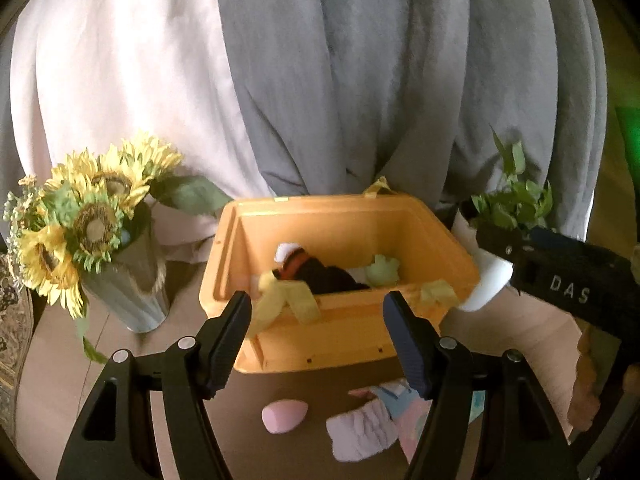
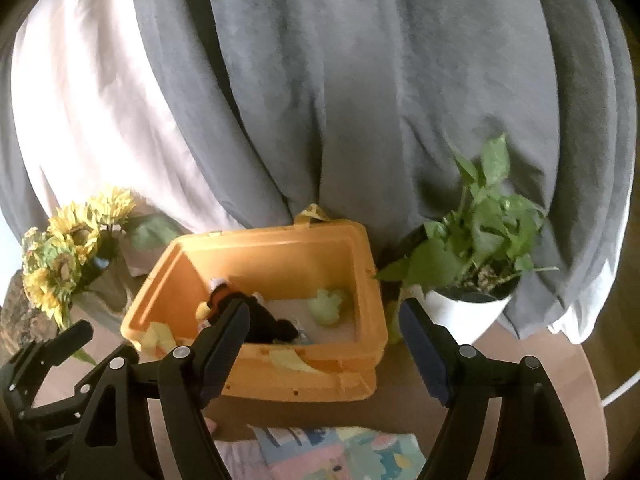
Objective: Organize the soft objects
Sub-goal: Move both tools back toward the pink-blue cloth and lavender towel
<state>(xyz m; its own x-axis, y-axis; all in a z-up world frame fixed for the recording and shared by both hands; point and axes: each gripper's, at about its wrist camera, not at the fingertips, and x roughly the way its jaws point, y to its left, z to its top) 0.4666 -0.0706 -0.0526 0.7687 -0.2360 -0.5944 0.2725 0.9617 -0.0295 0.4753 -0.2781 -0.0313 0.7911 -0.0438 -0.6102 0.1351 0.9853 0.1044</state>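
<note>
Left wrist view: the left claw (image 1: 316, 340) stands well apart with nothing between its fingers; no pad touches anything. Just past its tips sits the orange bin (image 1: 400, 332) on the brown surface (image 1: 248, 400). Inside the bin lie a black-and-orange plush toy (image 1: 316, 272) with a white tip, and a pale green soft toy (image 1: 383, 270). Strips of yellow tape (image 1: 288, 300) hang over the near rim. On the surface below the claw, outside the bin, lie a pink soft piece (image 1: 284, 416), a folded pink cloth (image 1: 360, 432) and a pastel patterned cloth (image 1: 400, 404) partly hidden by the right-hand finger. Left of the bin stands a vase of sunflowers (image 1: 92, 208); to the right, a potted plant (image 1: 512, 200) in a white pot, partly covered by the right claw's black body, which reaches in from the right edge. Grey and pale pink curtains (image 1: 340, 80) hang behind.

Right wrist view: the right claw (image 2: 324, 344) is open wide and empty, its fingers framing the bin's (image 2: 280, 376) near right corner without touching it. The plush toy (image 2: 264, 320) and green toy (image 2: 328, 304) lie on the bin floor. The patterned cloth (image 2: 340, 456) lies on the surface at the bottom edge. The plant (image 2: 480, 240) stands just right of the bin, the sunflowers (image 2: 68, 248) left. Part of the left claw shows at the lower left.
</note>
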